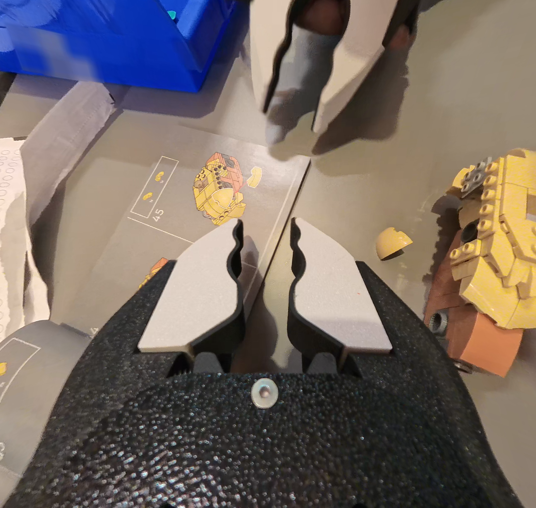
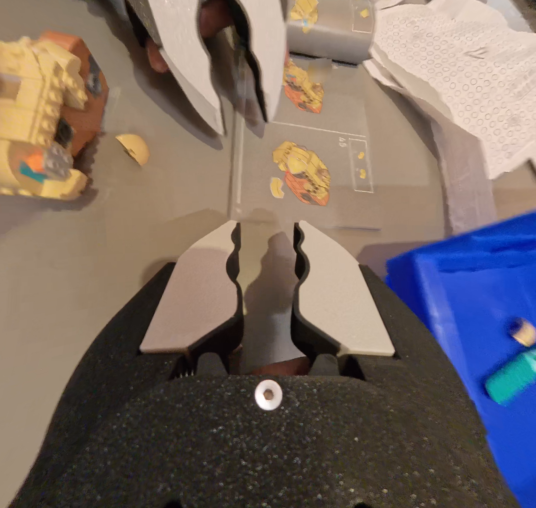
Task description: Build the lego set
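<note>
Two hand-held grippers: they face each other over a grey tabletop (image 1: 362, 192), both with fingers apart and nothing between the pads.
Left hand-held gripper (image 1: 266, 224): it hovers above the right edge of an open instruction booklet (image 1: 185, 204); only the page and the tabletop show in the gap.
Right hand-held gripper (image 2: 266, 227): it hovers above the near edge of the same booklet (image 2: 304, 204); in the left wrist view it comes in from the top, blurred (image 1: 290, 122).
Loose piece: a small tan dome-shaped brick (image 1: 392, 243) lies alone on the tabletop, just right of the left hand-held gripper's fingertips and beside the model.
Model: a partly built brick model (image 1: 490, 264), tan over brown and orange, lies on its side at the right edge of the left wrist view.
Bin: a blue plastic bin (image 1: 121, 38) stands beyond the booklet; a teal piece (image 2: 510, 378) and a small tan piece (image 2: 523, 331) lie inside.
Paper: crumpled white paper bags (image 2: 464, 73) printed with rings lie beside the booklet.
</note>
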{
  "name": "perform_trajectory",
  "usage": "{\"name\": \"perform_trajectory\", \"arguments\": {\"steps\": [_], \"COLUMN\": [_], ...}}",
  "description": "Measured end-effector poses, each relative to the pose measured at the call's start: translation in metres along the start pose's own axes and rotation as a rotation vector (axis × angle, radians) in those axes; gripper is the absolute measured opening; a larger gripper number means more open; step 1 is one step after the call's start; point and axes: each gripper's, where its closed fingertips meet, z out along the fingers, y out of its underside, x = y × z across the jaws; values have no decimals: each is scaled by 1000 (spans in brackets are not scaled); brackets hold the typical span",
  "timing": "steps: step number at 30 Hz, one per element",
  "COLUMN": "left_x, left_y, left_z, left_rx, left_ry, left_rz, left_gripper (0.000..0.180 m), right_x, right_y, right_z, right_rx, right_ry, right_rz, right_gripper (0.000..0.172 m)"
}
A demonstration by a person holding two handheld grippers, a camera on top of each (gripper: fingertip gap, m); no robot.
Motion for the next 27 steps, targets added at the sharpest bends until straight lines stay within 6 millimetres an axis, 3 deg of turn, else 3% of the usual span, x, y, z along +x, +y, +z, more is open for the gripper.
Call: {"name": "perform_trajectory", "arguments": {"steps": [2,5,12,20,27], "left_x": [-2,-2,3,3,4], "left_y": [-1,-3,-5,-5,-3], "left_z": [-2,-5,-2,-1,0], "left_rx": [7,17,13,10,6], "left_ry": [-9,-15,-10,-11,-6], "left_rz": [-2,4,20,17,14], "left_gripper": [30,30,30,30,30], "right_x": [12,14,11,-3,-2], "right_y": [5,9,39,66,65], "right_z": [-17,-41,-65,-56,-48], "right_rx": [-14,20,-64,-193,-197], "right_ry": [10,-47,-58,-121,-103], "right_rz": [-9,10,-31,-35,-26], "right_gripper": [35,35,35,35,22]}}
